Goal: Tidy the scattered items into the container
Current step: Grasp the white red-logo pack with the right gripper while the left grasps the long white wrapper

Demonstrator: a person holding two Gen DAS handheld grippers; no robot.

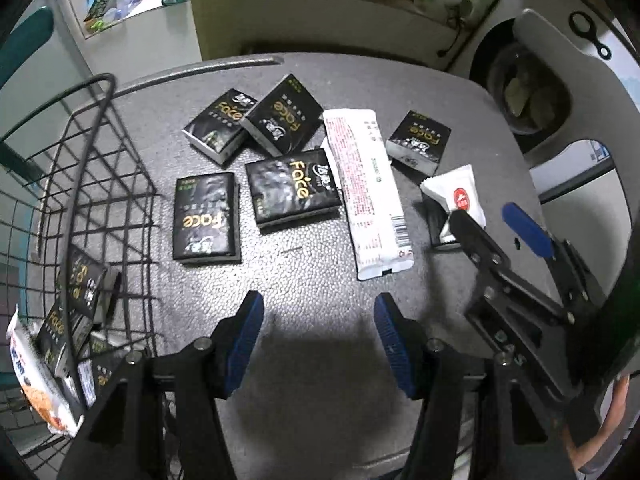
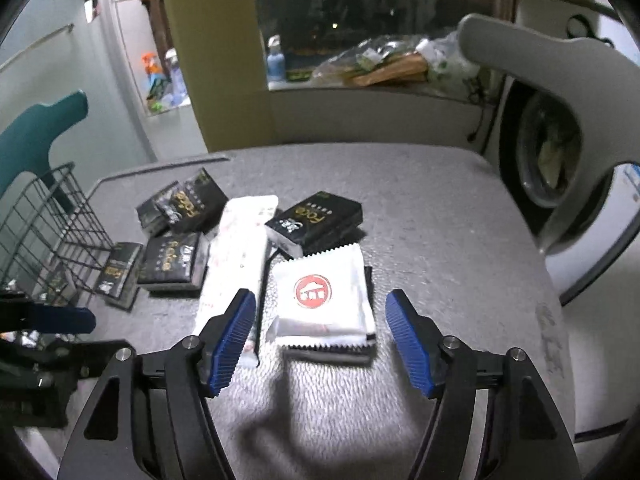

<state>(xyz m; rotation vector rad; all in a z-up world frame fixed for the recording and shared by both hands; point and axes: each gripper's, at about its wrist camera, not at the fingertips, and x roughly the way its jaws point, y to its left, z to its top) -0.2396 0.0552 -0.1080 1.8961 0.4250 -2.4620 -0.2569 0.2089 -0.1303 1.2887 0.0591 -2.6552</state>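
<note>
**Both grippers open, right one lined up on white sachet**

Step in hand, as I read it: approach for next pick. The black wire-grid basket sits at the left edge of the grey pebbled bench w/ several black packs and an orange-and-white snack bag already inside, so the job looks partly done.

Still loose on the bench: five black "Face" tissue packs, a long white printed stick pack lying between them, and a small white sachet w/ a red round logo, which rests on top of a dark flat item, prob. another pack.

Right gripper: jaws apart, nothing held; the sachet lies just ahead, roughly centred btw the blue pads. Whether the tips touch it yet, can't tell.

Left gripper: jaws apart, empty, over bare bench, packs ahead of it and basket close on its left.

Next move, my guess: right gripper needs to drop lower so the pads straddle the sachet, then close. Sachet is thin and slippery-looking, and sits on the dark item, so the risk is pinching both or sliding off. Left could take the nearest black pack, short carry to the basket.
</note>
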